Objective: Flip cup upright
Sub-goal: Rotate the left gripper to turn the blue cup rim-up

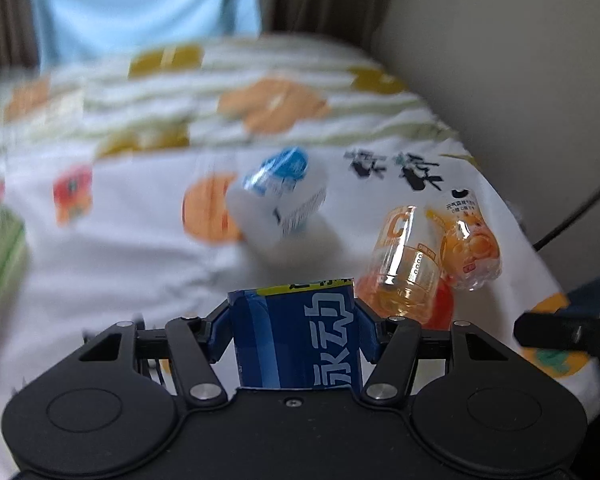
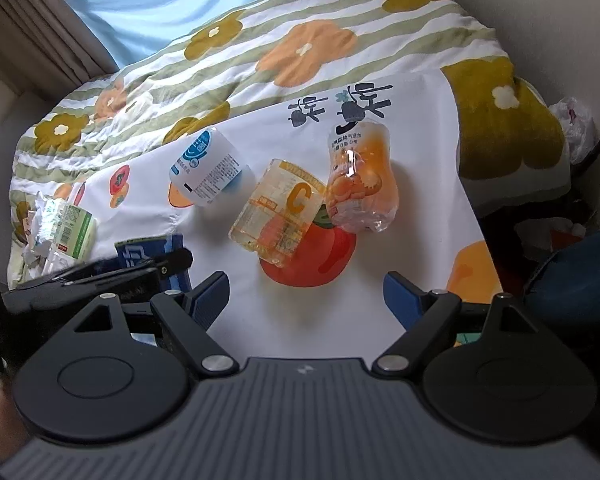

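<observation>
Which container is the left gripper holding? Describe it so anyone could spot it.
On the white fruit-print cloth covering the bed, look to the near left edge. The left gripper is shut on a blue cup with white Chinese characters, the only dark blue container; its neighbours are white or clear orange.

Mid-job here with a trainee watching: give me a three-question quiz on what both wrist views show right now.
1. True or false: the left gripper has its jaws shut on the blue cup.
2. Which stands empty with jaws apart: A) the left gripper, B) the right gripper?
3. Fill in: the white cup, the yellow C cup and the orange cup all lie on the ____ cloth.

Key: 1 true; 2 B; 3 printed.
</observation>
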